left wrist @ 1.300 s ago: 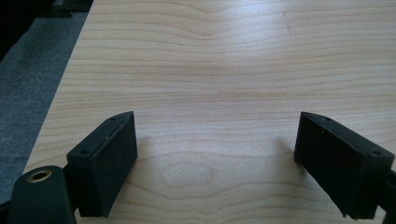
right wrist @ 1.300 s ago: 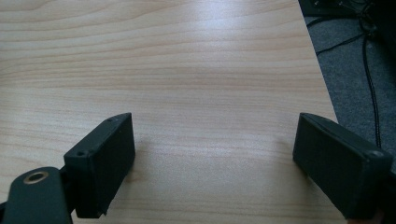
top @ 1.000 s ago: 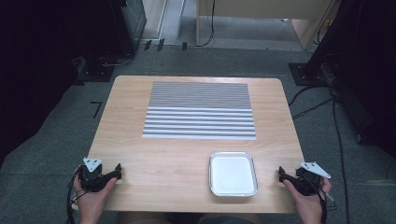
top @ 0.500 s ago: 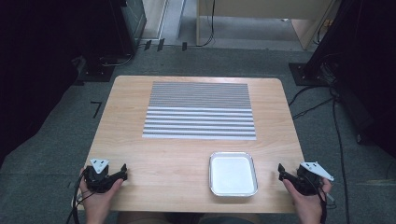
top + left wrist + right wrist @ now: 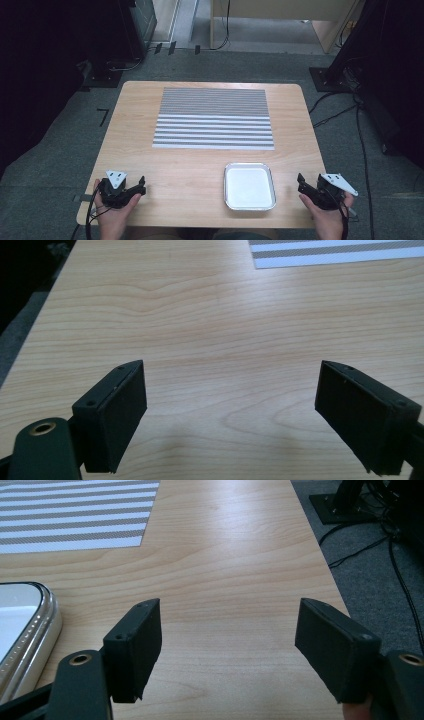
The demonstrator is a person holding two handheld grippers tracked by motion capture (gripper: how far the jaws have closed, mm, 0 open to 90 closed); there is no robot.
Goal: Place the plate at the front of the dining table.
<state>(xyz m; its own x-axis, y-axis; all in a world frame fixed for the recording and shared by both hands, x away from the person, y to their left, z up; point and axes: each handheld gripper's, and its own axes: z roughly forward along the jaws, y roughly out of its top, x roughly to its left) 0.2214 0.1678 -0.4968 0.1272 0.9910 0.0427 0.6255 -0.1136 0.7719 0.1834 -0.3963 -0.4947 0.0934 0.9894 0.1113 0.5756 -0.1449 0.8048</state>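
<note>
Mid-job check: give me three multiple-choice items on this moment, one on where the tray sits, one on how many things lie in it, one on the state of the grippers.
1. Where does the metal tray sit on the table?
A. at the far left corner
B. near the front edge, right of the middle
C. on the striped mat

2. How many things lie in the tray?
A. none
B. one
C. three

3. How do the left gripper and the right gripper stand?
A. both shut
B. both open, holding nothing
C. left shut on the tray

Answers: 1 B, the high view shows it below the mat, towards the right gripper. 2 A, its white floor is bare. 3 B, each gripper view shows jaws wide apart over bare wood.
</note>
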